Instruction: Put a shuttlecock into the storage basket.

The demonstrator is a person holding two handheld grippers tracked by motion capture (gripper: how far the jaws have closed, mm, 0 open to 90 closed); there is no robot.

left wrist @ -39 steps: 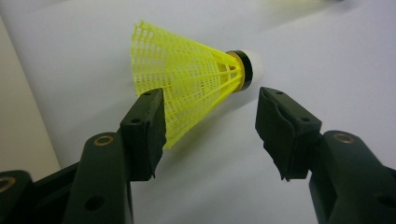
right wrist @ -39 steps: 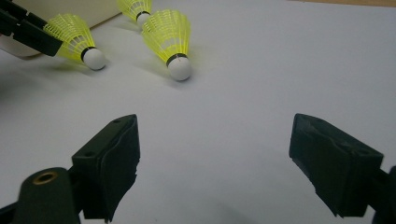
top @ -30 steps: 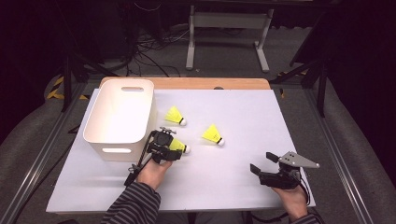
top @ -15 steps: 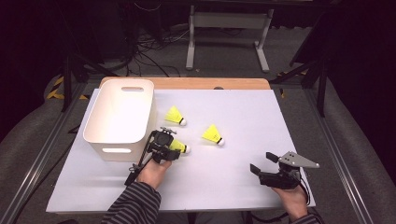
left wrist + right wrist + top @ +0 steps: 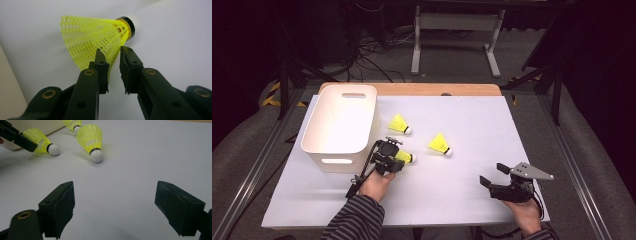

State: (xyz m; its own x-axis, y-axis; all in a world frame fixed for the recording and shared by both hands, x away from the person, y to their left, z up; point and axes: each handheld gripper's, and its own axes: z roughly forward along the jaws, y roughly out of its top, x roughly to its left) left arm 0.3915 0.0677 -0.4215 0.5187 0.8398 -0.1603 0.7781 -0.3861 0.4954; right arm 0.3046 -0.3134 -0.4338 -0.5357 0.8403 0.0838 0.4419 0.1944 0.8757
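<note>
Item: shuttlecock nearest the bin [image 5: 404, 157], yellow mesh skirt, black band, white rounded cork, lying on its side on the white table sheet [image 5: 472, 200], just beside the near right corner of the white bin [image 5: 339, 125], cork pointing away from the bin

Handling: the left gripper [image 5: 388, 161] is closing on this piece; its jaws have just been drawing together, and in the left gripper view the wall of the skirt [image 5: 95, 37] is sitting between the two black pads, which are looking pressed onto the mesh near its lower edge. The piece is still lying on the sheet, not raised

Second item: middle shuttlecock [image 5: 439, 145], same make, lying free on the sheet to the right of the first, well apart from the bin

Third item: far shuttlecock [image 5: 399, 125], same make, lying just beside the bin's right wall

Right gripper [image 5: 502, 186]: resting near the front right of the sheet, jaws standing wide apart with nothing between them, well apart from all three pieces and facing them

Progress, as judged: the work appears to be the gathering of shuttlecocks into the bin. The bin's inside, as far as the high view shows, is holding nothing. No piece is lodged yet; the first is only being gripped. Remaining: lifting it, carrying it over the rim, releasing it, then the other two

Condition: skirts are looking whole, mesh light and springy, likely to give under a tight pinch
</note>
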